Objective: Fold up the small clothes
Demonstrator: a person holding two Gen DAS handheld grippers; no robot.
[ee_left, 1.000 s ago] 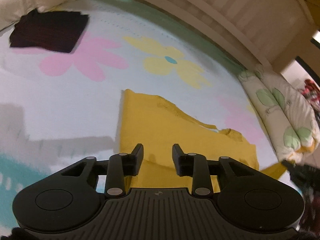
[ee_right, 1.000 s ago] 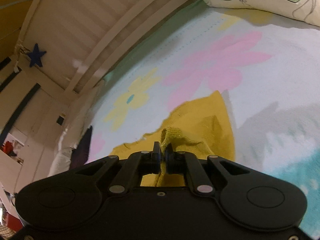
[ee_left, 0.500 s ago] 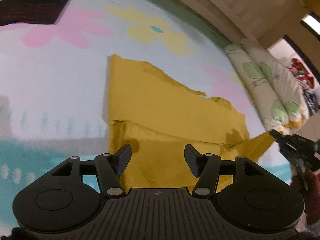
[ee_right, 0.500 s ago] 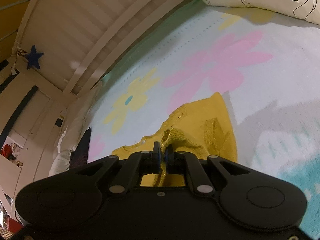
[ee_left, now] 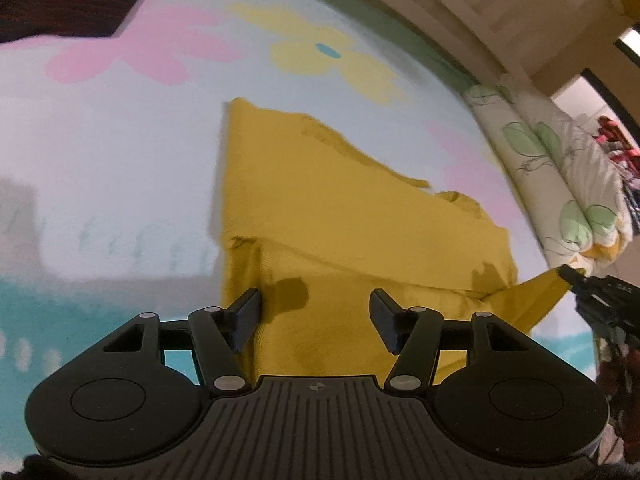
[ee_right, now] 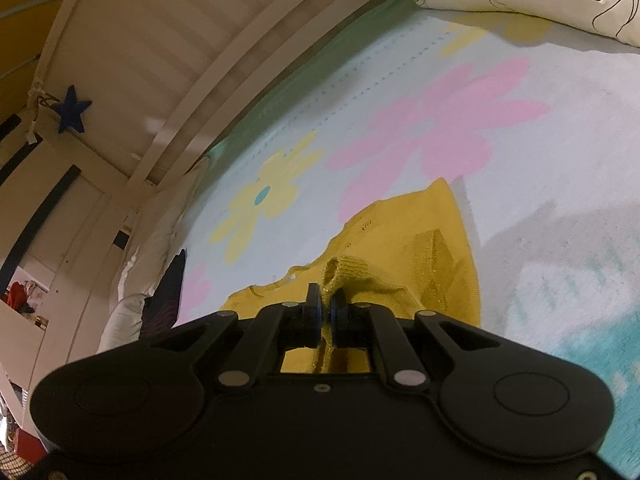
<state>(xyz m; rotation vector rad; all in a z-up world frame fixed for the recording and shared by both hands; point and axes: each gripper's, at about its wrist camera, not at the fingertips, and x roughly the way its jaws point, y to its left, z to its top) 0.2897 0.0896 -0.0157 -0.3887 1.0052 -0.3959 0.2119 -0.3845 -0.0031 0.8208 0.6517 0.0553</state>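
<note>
Yellow knit garment (ee_left: 352, 216) lying partly folded on a flowered blanket (ee_left: 120, 152).

Left wrist view: a dark folded cloth (ee_left: 68, 4) lies far off at the blanket's top left and a leaf-print pillow (ee_left: 560, 168) borders the right; the left gripper (ee_left: 316, 316) hangs over the garment's near fold, jaws spread with nothing pinched, having just been opening. Right wrist view: a slatted bed rail (ee_right: 192, 60) with a blue star (ee_right: 72, 114) runs behind; the right gripper (ee_right: 325, 314) is clenched on a bunched edge of the garment.

Left gripper (ee_left: 316, 312) angles down, jaws just opened apart; right gripper (ee_right: 325, 314) is clamped closed.
</note>
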